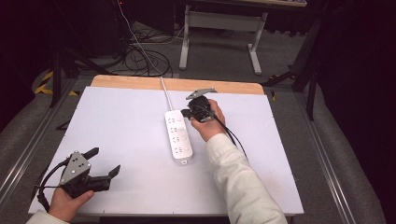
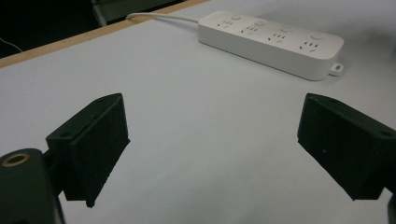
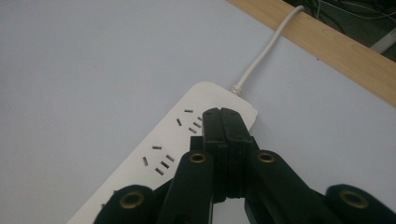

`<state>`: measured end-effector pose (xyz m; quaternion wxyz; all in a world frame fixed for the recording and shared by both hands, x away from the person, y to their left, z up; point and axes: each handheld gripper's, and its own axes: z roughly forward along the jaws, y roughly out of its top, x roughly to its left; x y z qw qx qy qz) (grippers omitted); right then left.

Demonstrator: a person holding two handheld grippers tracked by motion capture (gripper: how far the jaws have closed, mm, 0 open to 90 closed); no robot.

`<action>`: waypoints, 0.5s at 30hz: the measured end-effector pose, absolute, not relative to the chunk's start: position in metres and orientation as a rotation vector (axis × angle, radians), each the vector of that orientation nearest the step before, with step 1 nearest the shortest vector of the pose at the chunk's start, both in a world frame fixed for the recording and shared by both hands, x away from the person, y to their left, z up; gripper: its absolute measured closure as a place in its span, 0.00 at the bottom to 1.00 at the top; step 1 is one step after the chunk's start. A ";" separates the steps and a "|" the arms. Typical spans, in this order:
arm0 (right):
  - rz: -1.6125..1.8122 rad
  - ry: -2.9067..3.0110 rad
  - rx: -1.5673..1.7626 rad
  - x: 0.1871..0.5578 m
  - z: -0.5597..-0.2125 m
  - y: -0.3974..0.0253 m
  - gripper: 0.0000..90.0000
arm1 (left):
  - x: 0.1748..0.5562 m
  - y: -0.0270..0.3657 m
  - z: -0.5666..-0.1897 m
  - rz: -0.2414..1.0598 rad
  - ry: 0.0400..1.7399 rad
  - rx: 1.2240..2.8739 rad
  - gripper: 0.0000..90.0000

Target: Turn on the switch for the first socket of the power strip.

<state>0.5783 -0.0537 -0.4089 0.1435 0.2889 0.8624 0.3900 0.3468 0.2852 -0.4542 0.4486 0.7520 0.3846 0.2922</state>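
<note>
- Lying flat ahead of the left gripper [image 2: 212, 149] (matte black jaws spread wide): a smooth white rounded power strip [image 2: 271, 43].
- Right gripper [image 3: 221, 122]: jaws pressed together, empty, tips over the strip's cord end.

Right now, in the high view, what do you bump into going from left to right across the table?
Left gripper, open → white power strip → right gripper, shut, at the strip's far end → right hand.
</note>
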 end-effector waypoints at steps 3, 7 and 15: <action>1.119 2.495 0.836 0.582 -0.414 -0.052 1.00 | 0.346 0.285 -0.454 0.716 0.954 1.856 0.11; 1.116 2.497 0.857 0.586 -0.421 -0.049 1.00 | 0.347 0.285 -0.454 0.719 0.953 1.857 0.11; 1.107 2.500 0.880 0.592 -0.434 -0.041 1.00 | 0.347 0.285 -0.454 0.722 0.950 1.855 0.11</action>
